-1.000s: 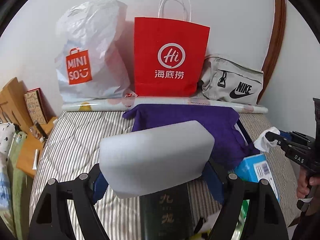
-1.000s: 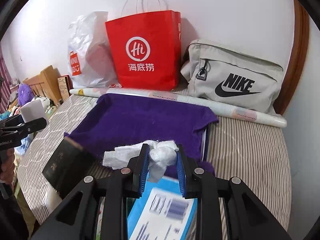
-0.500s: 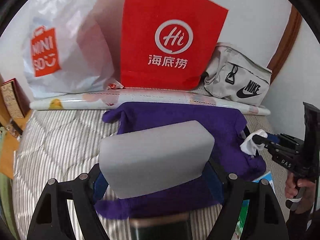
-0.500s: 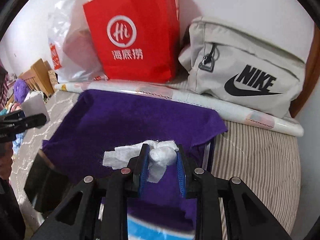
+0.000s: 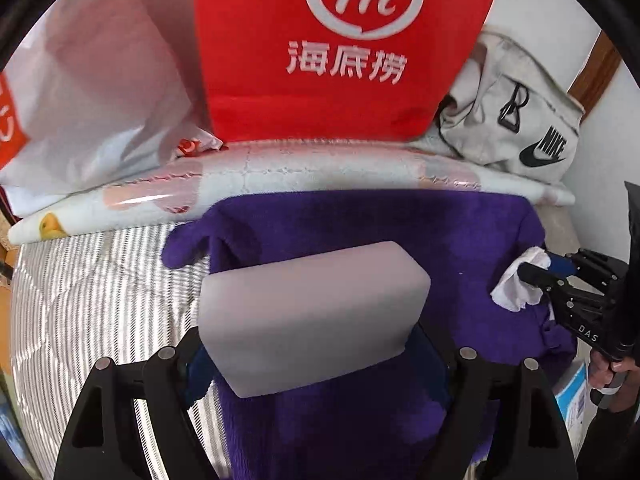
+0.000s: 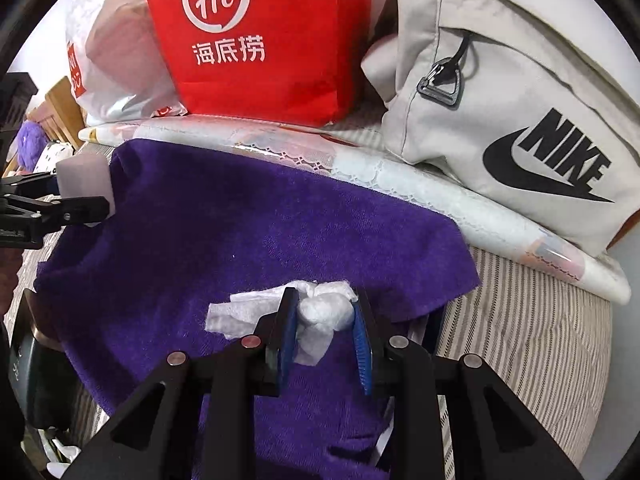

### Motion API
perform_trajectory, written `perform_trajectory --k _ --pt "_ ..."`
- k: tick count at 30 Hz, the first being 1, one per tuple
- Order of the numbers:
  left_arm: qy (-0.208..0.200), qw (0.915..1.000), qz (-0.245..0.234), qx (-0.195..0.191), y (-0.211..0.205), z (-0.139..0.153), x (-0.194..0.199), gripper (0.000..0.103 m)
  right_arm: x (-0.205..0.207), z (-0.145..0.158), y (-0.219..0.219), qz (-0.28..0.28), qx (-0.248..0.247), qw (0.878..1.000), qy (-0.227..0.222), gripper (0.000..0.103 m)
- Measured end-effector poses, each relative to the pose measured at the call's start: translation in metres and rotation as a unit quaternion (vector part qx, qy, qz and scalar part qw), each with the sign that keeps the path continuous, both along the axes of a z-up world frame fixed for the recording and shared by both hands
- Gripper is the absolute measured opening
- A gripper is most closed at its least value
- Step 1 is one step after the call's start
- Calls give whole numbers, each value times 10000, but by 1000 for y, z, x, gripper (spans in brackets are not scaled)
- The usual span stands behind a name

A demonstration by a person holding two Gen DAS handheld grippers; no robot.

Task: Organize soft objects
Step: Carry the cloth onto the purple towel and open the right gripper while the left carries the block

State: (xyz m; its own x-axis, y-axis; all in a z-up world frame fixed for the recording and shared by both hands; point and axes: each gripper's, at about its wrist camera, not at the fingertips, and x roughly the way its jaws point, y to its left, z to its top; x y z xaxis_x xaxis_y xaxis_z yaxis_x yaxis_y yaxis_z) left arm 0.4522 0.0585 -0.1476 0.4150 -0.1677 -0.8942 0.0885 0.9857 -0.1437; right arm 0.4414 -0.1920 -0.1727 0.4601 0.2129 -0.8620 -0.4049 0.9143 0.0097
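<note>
My left gripper (image 5: 316,344) is shut on a grey foam block (image 5: 308,316) and holds it above the left part of a purple towel (image 5: 360,232) spread on the striped bed. My right gripper (image 6: 326,320) is shut on a crumpled white tissue (image 6: 320,312), low over the towel's (image 6: 240,240) right part. The right gripper with the tissue (image 5: 516,288) shows at the right of the left wrist view. The left gripper with the foam block (image 6: 82,180) shows at the left of the right wrist view.
A red paper bag (image 5: 332,52), a white plastic shopping bag (image 5: 92,92) and a grey Nike bag (image 6: 512,112) stand against the wall. A long rolled sheet (image 5: 260,176) lies before them. A dark box (image 6: 32,380) and a blue box (image 5: 576,396) sit near the towel's front.
Both grippers have moved forward toward the wall, from the front of the bed to over the purple towel. Each keeps its hold, foam block left, tissue right.
</note>
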Motion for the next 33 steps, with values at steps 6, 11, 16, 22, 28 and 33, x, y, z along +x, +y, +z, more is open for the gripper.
perform_trajectory --k 6,11,16,22,28,33 --pt "174 9997 -124 138 -10 -10 8 83 8 -9 0 29 -96 9998 156 30" --pt "208 9998 49 39 -8 -7 7 83 9 -7 5 71 -150 9999 30 70" --pt "213 9997 68 117 -5 2 1 83 3 4 4 83 -135 9998 -154 73" --pt "788 9968 -108 111 -19 -11 13 84 -11 15 1 143 -128 9994 -294 73" --pt "409 9991 -116 -7 -27 -3 6 84 -20 18 -2 221 -180 9988 -389 73" --pt "483 9979 -85 -427 -24 -7 -4 84 -24 20 -5 203 -75 9987 -460 73"
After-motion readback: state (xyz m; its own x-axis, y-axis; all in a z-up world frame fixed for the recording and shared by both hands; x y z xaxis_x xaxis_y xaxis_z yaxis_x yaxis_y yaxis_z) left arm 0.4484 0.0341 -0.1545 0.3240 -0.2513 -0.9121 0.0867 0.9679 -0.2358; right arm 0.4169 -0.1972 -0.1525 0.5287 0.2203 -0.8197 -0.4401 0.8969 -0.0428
